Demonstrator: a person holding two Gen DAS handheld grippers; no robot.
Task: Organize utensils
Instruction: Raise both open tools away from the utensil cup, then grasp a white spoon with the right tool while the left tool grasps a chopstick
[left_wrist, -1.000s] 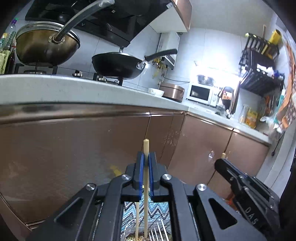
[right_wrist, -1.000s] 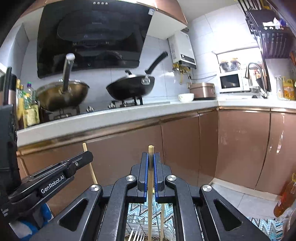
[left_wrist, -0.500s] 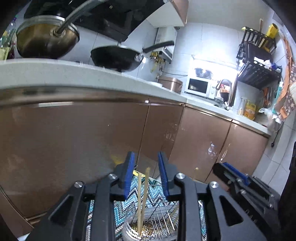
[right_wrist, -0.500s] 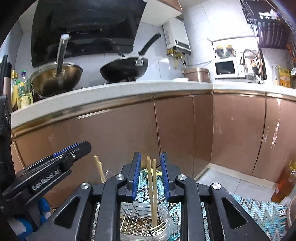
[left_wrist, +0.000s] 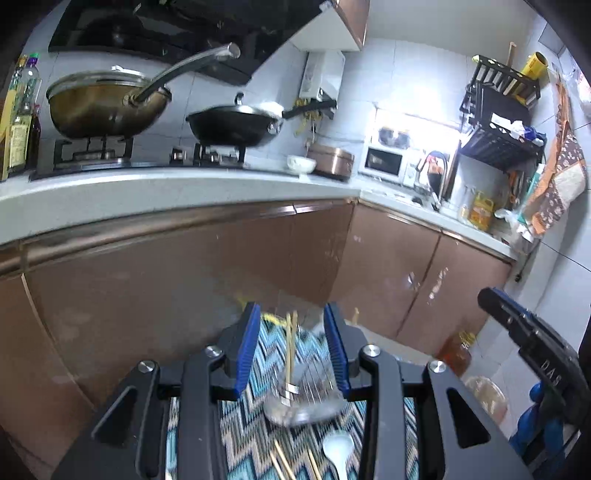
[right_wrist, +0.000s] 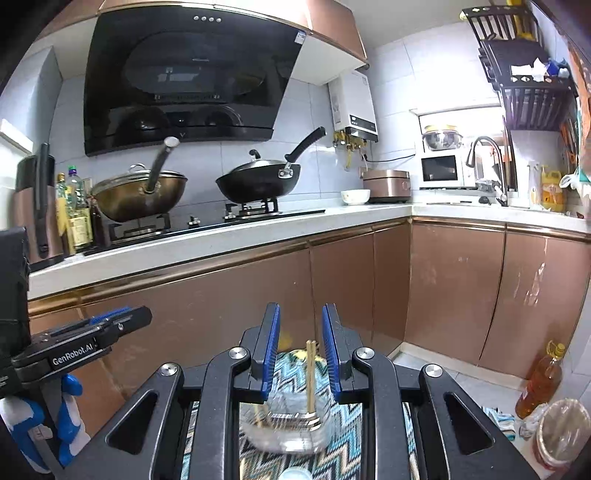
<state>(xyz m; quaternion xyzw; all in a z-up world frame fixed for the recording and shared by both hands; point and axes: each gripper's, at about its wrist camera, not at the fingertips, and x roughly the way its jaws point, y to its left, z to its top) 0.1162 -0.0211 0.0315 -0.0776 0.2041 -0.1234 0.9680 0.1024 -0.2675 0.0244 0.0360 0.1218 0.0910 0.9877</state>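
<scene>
Chopsticks (left_wrist: 291, 341) upright in clear holder (right_wrist: 286, 424) on zigzag mat (left_wrist: 251, 424); I see left gripper (left_wrist: 293, 349) and right gripper (right_wrist: 298, 352) both spread wide, empty.

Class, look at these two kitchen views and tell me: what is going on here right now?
A person is sorting utensils on a zigzag-patterned mat on the kitchen floor, with a gripper in each hand. Both the left gripper and the right gripper are open and hold nothing. Below them, chopsticks stand in a clear utensil holder. More loose chopsticks and a white spoon lie on the mat, not yet put away.
</scene>
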